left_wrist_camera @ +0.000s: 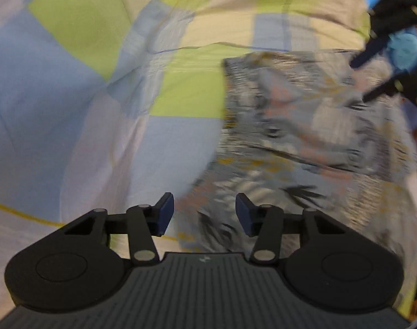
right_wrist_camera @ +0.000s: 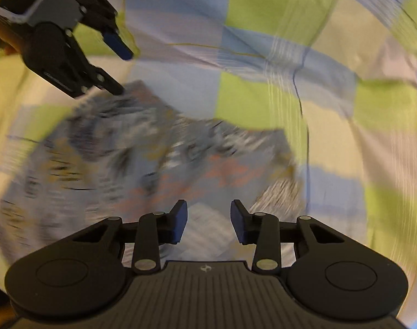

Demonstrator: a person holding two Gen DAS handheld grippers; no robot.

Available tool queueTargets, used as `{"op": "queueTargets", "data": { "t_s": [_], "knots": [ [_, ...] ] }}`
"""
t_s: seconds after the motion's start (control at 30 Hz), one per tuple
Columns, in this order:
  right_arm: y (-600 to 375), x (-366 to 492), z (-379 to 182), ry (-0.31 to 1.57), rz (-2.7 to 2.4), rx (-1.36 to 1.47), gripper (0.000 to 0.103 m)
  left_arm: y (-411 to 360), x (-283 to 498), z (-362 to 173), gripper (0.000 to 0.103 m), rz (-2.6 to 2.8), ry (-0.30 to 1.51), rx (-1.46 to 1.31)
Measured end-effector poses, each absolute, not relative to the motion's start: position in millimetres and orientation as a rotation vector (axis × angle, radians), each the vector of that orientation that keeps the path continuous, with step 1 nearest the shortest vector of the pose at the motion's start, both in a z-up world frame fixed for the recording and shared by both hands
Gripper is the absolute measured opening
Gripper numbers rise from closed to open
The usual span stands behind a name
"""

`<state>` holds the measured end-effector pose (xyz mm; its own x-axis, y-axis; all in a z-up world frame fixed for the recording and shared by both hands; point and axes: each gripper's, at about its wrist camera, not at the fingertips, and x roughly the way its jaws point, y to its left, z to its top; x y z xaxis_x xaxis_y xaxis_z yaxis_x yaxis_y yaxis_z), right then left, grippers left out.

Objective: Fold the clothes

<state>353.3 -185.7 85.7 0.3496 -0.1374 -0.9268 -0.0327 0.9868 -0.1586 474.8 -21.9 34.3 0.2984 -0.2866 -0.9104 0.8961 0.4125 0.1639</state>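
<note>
My left gripper (left_wrist_camera: 204,213) and right gripper (right_wrist_camera: 208,220) hover open, empty; blurred garment (left_wrist_camera: 304,137) may bunch if I grab one layer.

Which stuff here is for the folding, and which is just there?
For the folding:
- the grey patterned garment, lying rumpled
- the left gripper, open and empty
- the right gripper, open and empty

Just there:
- the checked blue and green bedsheet under the garment

No readable text, labels or numbers, only a small pale emblem on the right tongs (right_wrist_camera: 208,220), illegible
</note>
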Motion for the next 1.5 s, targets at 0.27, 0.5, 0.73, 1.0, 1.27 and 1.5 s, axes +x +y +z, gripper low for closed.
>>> {"op": "queueTargets", "data": {
  "t_s": [0.27,0.5,0.73,1.0,1.27,1.5],
  "knots": [
    [-252,405,39,1.247,0.109,-0.170,0.037,-38,492,-2,0.039,-0.994,0.969,0.740],
    [-267,425,16,1.276,0.211,-0.172,0.037,-44,492,-24,0.029,-1.032,1.031,0.751],
    [-284,433,9,1.329,0.149,0.009,0.000,-32,498,-21,0.000,-0.972,1.069,0.703],
    [-299,443,29,1.253,0.084,0.160,0.022,-23,501,-15,0.004,-0.972,0.997,0.716],
    [-285,442,10,1.280,0.047,0.098,0.021,-31,503,-26,0.011,-0.977,0.975,0.786],
    [-281,442,18,1.194,-0.005,0.031,0.002,-21,503,-24,0.003,-0.912,0.962,0.744]
  ]
}}
